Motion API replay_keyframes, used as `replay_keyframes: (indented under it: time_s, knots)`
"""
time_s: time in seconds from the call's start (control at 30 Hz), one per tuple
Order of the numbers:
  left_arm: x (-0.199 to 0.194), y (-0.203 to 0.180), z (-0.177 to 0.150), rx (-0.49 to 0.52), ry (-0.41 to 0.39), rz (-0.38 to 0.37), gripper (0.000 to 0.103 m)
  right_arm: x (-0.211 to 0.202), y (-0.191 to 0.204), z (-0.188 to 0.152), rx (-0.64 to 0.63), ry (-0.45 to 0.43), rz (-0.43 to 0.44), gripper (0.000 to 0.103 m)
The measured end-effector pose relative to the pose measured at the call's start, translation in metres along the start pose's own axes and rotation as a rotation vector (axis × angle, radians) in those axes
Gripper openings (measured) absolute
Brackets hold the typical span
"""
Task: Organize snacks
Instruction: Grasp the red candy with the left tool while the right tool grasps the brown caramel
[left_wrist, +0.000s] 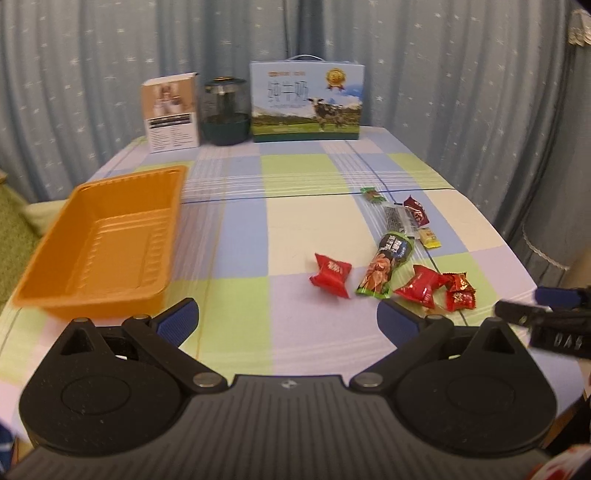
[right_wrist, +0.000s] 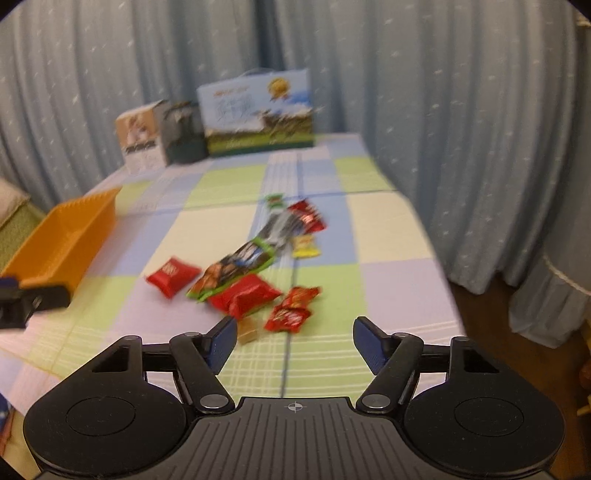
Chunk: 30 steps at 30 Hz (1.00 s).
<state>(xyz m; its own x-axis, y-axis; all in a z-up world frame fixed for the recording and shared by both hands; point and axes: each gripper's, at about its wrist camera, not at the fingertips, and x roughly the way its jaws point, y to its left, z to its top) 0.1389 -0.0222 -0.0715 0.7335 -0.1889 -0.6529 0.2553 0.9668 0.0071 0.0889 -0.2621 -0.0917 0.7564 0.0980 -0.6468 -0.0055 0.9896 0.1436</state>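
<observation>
On the checked table (left_wrist: 236, 229) we see the empty orange tray (left_wrist: 107, 240) at the left, and the snacks (left_wrist: 399, 254) scattered well apart from it, right. Our left gripper (left_wrist: 286, 321) and right gripper (right_wrist: 293, 343) hang released, grasping nothing. We judge this as the approach; next, one packet must be grasped.
</observation>
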Motion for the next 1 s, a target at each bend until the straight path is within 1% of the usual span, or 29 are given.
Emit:
replay_keyframes:
  time_s: [0.03,0.07,0.17,0.27,0.37,0.5,0.67,0.8,0.9,0.97,1.0]
  knots:
    - [0.008,0.001,0.000,0.012,0.001,-0.017,0.094,0.008,0.003,-0.002,-0.014,0.009,0.012,0.069]
    - [0.017,0.002,0.001,0.021,0.005,-0.032,0.091,0.015,0.006,-0.004,-0.019,0.021,0.024,0.066]
    - [0.035,0.003,-0.001,0.031,0.015,-0.063,0.091,0.038,0.011,-0.008,0.005,0.065,0.065,0.055]
    - [0.044,0.004,-0.003,0.032,0.010,-0.070,0.090,0.054,0.016,-0.012,0.027,0.096,0.095,0.054]
    - [0.049,0.007,-0.004,0.022,0.018,-0.066,0.090,0.067,0.020,-0.014,0.049,0.118,0.097,0.054]
    - [0.053,0.011,-0.004,-0.001,0.026,-0.077,0.090,0.078,0.025,-0.009,0.051,0.081,0.067,0.054]
    - [0.056,0.012,-0.004,-0.004,0.021,-0.073,0.090,0.086,0.033,-0.006,0.021,0.064,0.022,0.054]
    - [0.056,0.010,-0.003,-0.003,0.015,-0.078,0.091,0.088,0.030,-0.005,0.040,0.046,-0.007,0.052]
    - [0.057,0.006,-0.003,0.001,0.018,-0.090,0.090,0.092,0.031,-0.003,0.030,0.036,-0.034,0.044]
    - [0.058,0.005,-0.004,0.004,0.022,-0.093,0.091,0.092,0.030,-0.003,0.011,0.034,-0.054,0.032]
    - [0.059,0.004,-0.004,0.007,0.024,-0.092,0.091,0.091,0.030,-0.004,0.004,0.036,-0.058,0.030]
